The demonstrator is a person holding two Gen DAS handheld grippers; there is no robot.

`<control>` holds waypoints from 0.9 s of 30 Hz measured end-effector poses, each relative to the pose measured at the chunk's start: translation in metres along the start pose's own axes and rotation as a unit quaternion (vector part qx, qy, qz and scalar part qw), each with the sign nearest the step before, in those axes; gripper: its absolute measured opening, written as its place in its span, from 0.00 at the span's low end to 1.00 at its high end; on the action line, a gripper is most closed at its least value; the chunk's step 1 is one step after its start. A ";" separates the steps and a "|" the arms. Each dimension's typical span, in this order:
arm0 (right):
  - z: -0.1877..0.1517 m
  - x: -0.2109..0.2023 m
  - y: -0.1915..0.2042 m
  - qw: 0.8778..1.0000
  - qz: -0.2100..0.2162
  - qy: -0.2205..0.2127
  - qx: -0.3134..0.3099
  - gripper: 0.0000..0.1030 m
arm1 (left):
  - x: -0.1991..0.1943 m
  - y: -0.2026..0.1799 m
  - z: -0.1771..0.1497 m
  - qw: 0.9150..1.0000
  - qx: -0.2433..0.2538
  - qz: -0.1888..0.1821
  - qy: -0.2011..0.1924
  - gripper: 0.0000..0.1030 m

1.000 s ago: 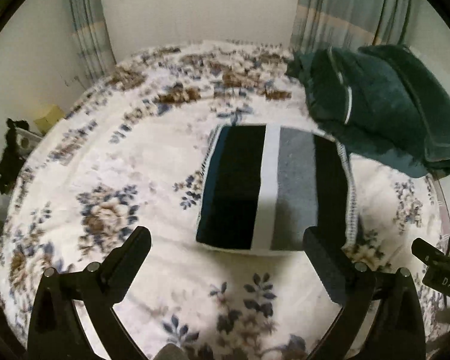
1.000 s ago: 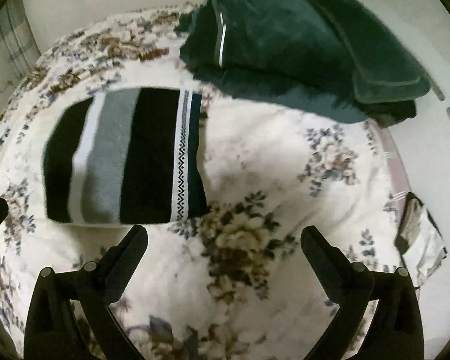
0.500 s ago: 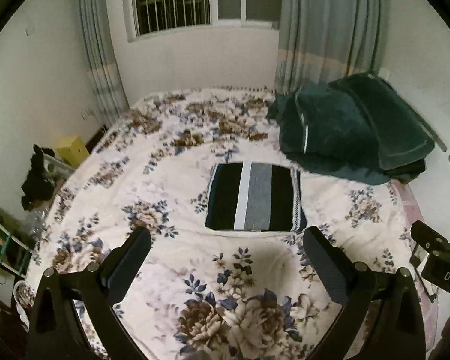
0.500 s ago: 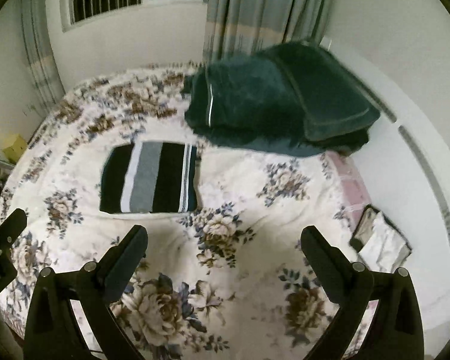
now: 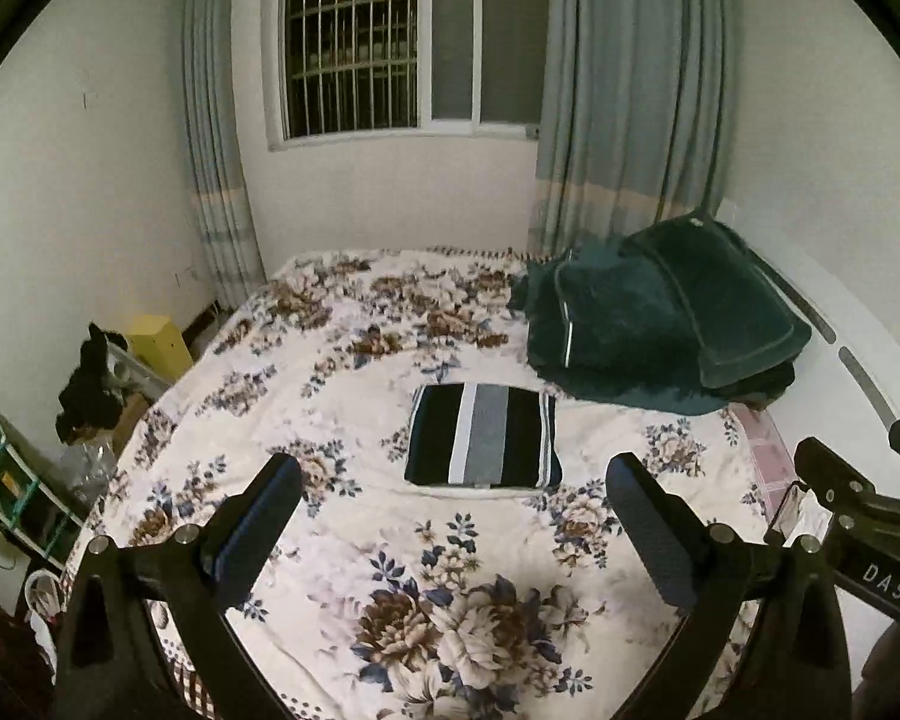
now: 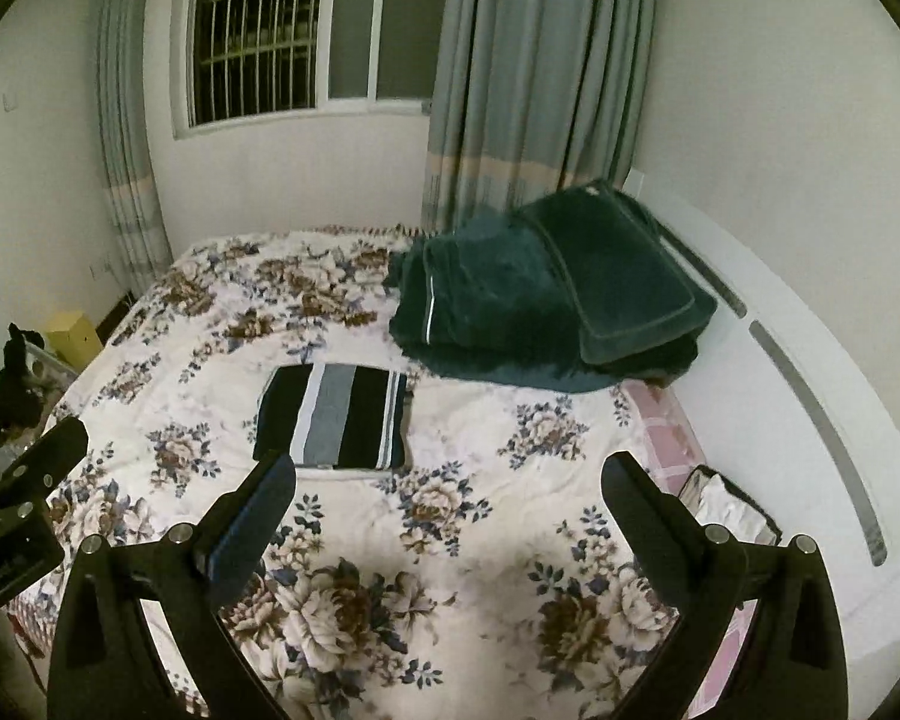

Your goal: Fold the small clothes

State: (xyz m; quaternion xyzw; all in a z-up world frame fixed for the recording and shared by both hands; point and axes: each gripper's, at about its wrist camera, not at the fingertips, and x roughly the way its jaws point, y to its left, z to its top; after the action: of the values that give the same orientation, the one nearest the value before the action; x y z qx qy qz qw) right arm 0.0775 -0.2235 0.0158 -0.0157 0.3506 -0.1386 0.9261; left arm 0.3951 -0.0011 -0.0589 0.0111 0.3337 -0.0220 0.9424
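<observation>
Floral bedspread [image 5: 390, 570]; striped folded garment [image 5: 483, 436] lies mid-bed. Likely soft, light, limp: pinch near corners. Left gripper [image 5: 456, 525] and right gripper [image 6: 450, 522] gape wide, empty.

Dim, yellowish indoor light falls from overhead while the window [image 5: 411, 42] at 12 o'clock is dark, a soft shadow darkens the bedspread [image 6: 450, 570] toward 6 o'clock, and fisheye curvature with black vignetting bends every edge.
</observation>
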 end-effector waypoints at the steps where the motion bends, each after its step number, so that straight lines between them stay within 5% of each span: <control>1: 0.000 -0.007 -0.002 1.000 0.000 -0.004 0.000 1.00 | -0.005 -0.001 -0.001 1.000 0.000 0.000 -0.002 1.00; 11: -0.004 -0.049 -0.015 1.000 0.015 -0.016 0.006 1.00 | -0.025 -0.001 -0.004 1.000 -0.002 0.011 -0.011 1.00; 16: -0.006 -0.059 -0.018 1.000 0.024 -0.014 0.004 1.00 | -0.034 -0.004 -0.006 1.000 -0.010 0.012 0.017 1.00; 27: 0.019 -0.071 -0.025 0.999 0.052 -0.013 -0.005 1.00 | -0.054 -0.011 -0.001 1.000 -0.016 0.017 0.017 1.00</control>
State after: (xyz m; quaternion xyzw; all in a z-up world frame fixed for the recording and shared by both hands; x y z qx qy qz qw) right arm 0.0325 -0.2295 0.0792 -0.0035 0.3395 -0.0884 0.9364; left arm 0.3519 -0.0106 -0.0260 0.0018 0.3494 -0.0008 0.9370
